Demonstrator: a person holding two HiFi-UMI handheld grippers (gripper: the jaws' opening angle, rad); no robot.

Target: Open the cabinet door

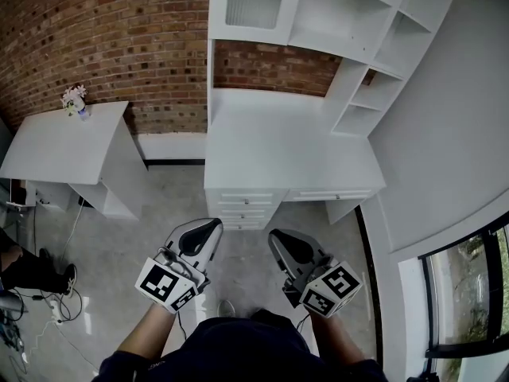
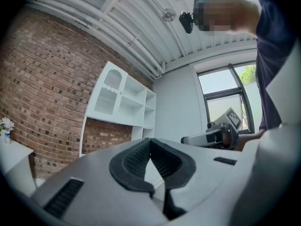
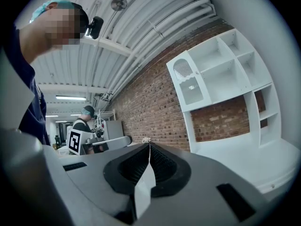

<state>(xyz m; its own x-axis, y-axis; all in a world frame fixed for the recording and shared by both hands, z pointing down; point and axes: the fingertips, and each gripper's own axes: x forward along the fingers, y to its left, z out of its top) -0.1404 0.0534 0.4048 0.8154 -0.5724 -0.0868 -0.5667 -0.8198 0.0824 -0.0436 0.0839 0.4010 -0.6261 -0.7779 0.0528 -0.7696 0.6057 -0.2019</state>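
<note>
The cabinet door [image 1: 254, 2] is a white door with a ribbed frosted pane, closed, at the upper left of the white hutch above the desk [image 1: 278, 150]. It also shows in the left gripper view as the cabinet door [image 2: 109, 91] and in the right gripper view as the cabinet door [image 3: 188, 86]. My left gripper [image 1: 208, 228] and right gripper [image 1: 278, 237] hang side by side over the floor, well short of the desk. The left gripper [image 2: 150, 140] is shut with nothing in it. The right gripper [image 3: 149, 145] has its pads meeting, also with nothing held.
Open shelves [image 1: 350, 14] fill the rest of the hutch. Drawers [image 1: 242, 205] sit under the desk front. A white side table [image 1: 71, 146] with a small flower pot [image 1: 75, 98] stands left. Cables [image 1: 48, 309] lie on the floor. Another person [image 3: 84, 119] stands far behind.
</note>
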